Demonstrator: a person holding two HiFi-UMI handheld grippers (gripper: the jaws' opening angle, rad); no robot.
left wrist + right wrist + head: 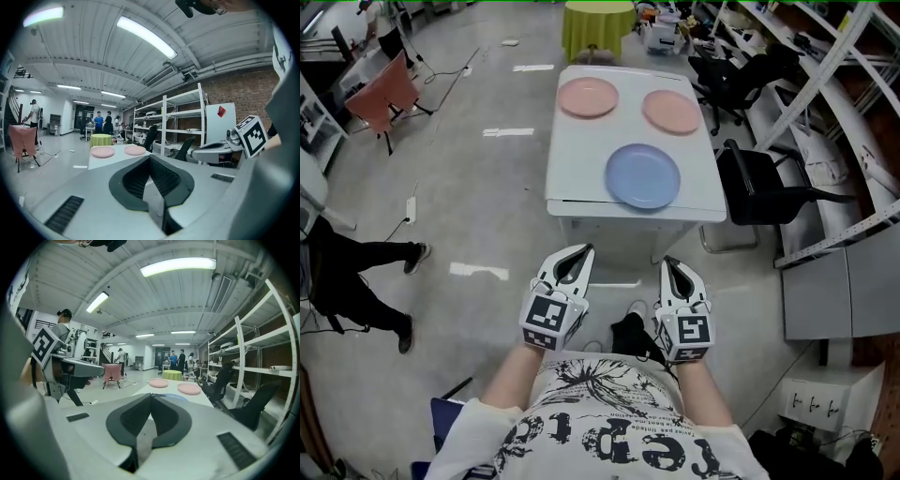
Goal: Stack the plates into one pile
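On the white table (581,169) lie three plates. A pink plate (588,97) sits at the far left, a second pink plate (672,112) at the far right, and a blue plate (643,175) near the front edge. Both grippers are held close to my body, well short of the table. My left gripper (579,251) is shut and empty. My right gripper (671,263) is shut and empty too. In the left gripper view both pink plates (102,151) (135,150) show far off. The right gripper view shows the pink plates (159,383) (189,388) and a sliver of the blue plate (174,397).
A black office chair (759,183) stands right of the table, with metal shelving (825,112) along the right wall. A round table with a yellow-green cloth (597,26) stands behind. A person's legs (366,281) are at the left, and a pink-draped chair (382,94) at far left.
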